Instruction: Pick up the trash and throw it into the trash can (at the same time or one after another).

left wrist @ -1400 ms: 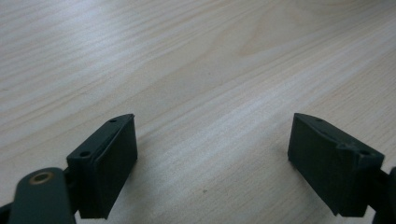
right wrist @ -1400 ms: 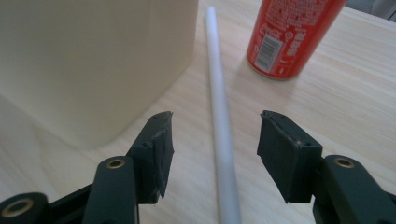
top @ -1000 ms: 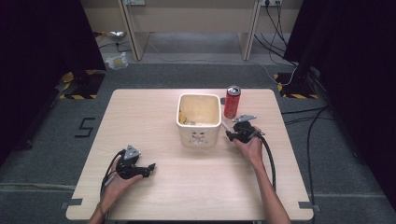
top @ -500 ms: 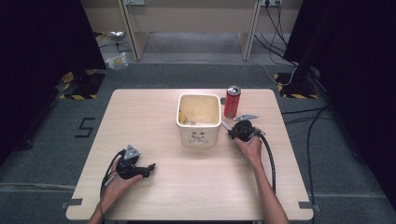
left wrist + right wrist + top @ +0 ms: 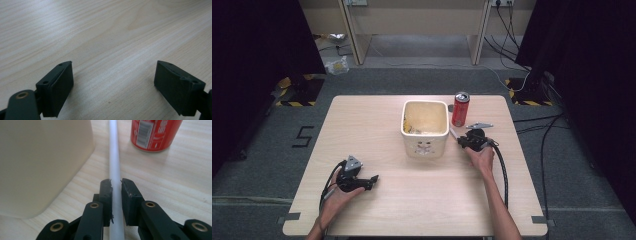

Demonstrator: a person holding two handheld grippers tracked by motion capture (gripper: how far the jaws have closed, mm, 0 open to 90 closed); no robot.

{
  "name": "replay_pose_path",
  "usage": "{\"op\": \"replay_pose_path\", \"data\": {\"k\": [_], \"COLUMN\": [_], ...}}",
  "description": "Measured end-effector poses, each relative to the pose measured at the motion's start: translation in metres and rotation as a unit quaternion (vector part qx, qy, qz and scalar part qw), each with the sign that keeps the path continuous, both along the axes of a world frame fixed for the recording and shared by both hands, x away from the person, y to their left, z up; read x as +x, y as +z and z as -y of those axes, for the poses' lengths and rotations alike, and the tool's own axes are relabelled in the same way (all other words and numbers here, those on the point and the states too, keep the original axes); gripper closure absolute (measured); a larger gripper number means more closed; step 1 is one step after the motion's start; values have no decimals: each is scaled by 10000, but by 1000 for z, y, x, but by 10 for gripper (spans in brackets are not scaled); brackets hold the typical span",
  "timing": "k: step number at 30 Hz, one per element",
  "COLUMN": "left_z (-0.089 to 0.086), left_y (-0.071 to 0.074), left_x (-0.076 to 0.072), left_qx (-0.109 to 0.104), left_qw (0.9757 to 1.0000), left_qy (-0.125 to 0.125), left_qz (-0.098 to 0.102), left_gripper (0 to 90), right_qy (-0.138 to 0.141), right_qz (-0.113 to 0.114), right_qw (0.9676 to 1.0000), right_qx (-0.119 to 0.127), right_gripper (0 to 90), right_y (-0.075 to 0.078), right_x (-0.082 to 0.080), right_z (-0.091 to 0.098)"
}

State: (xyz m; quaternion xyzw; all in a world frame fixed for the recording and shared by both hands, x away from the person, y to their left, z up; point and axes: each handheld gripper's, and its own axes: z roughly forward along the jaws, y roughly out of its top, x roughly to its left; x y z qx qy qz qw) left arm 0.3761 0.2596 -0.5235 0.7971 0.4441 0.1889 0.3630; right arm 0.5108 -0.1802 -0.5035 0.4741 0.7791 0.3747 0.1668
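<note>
As the right gripper closes on it, a thin white straw lies flat on the table, and the step in hand looks like picking it up.

Straw [image 5: 114, 157]: white, slender, lying on the wood between the bin and the can, running away from the jaws.
Right gripper [image 5: 116, 185]: jaws have just been closing and now pinch the straw near its close end, pads pressed on both sides.
Bin [image 5: 425, 126]: cream, square, open-topped, just left of the straw, mid-table.
Can [image 5: 460, 108]: red, upright, just right of the straw's far end.
Left gripper [image 5: 113, 82]: jaws wide apart, nothing between them, resting low over bare wood at the near left of the table [image 5: 377, 115].
Doing it well: lift straight up and slowly, as a thin round straw may roll or slip from the pads. Keep the far end clear of the can so it is not knocked, and swing gently since the long end will sway.
</note>
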Motion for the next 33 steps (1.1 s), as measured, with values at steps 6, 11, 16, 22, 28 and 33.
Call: {"op": "replay_pose_path", "data": {"k": [6,11,16,22,28,33], "left_z": [0,0,0,0,0,0], "left_y": [0,0,0,0,0,0], "left_x": [0,0,0,0,0,0], "left_qx": [1,1,1,1,2,0], "left_qw": [10000,10000,10000,10000,10000,10000], "left_qy": [0,-1,-1,0,0,1], "left_qz": [0,2,1,1,1,2], "left_gripper": [148,148,148,148,148,148], "right_qy": [47,61,71,73,82,69], "right_qz": [263,535,633,775,1011,1155], "right_qw": [9996,9985,9980,9969,9948,9932], "right_qx": [59,-41,16,86,62,93], "right_gripper": [792,793,793,793,793,793], "right_y": [19,36,42,52,64,73], "right_x": [-7,-16,-18,-22,-28,-31], "right_z": [0,-3,-4,-3,-3,-2]}}
